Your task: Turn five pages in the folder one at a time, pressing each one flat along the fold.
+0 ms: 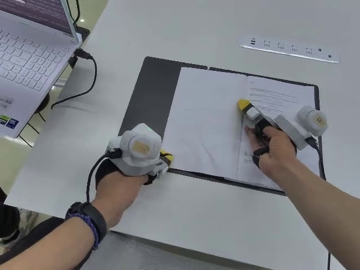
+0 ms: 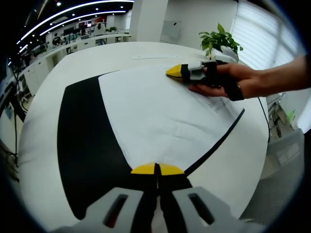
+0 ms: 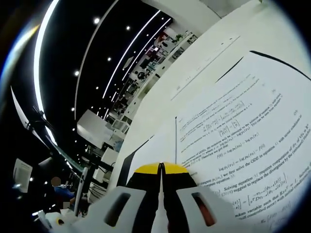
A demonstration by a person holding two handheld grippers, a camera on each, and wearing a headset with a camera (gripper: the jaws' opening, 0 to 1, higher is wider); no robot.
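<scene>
A black folder [image 1: 151, 90] lies open on the white table, a blank turned page [image 1: 205, 118] on its left side and a printed page [image 1: 278, 98] on its right. My right gripper [image 1: 243, 104] is shut, its yellow tips resting on the paper at the fold between the two pages. In the right gripper view the shut tips [image 3: 161, 169] sit by the fold with printed text [image 3: 243, 141] to their right. My left gripper [image 1: 166, 160] is shut at the folder's near edge, at the corner of the blank page [image 2: 155, 111]; the left gripper view shows its tips [image 2: 157, 169] together there.
A white laptop [image 1: 31, 48] stands at the table's far left with a black cable [image 1: 84, 84] running off it. A white power strip [image 1: 289, 49] lies beyond the folder. A potted plant [image 2: 219, 40] stands at the table's far side.
</scene>
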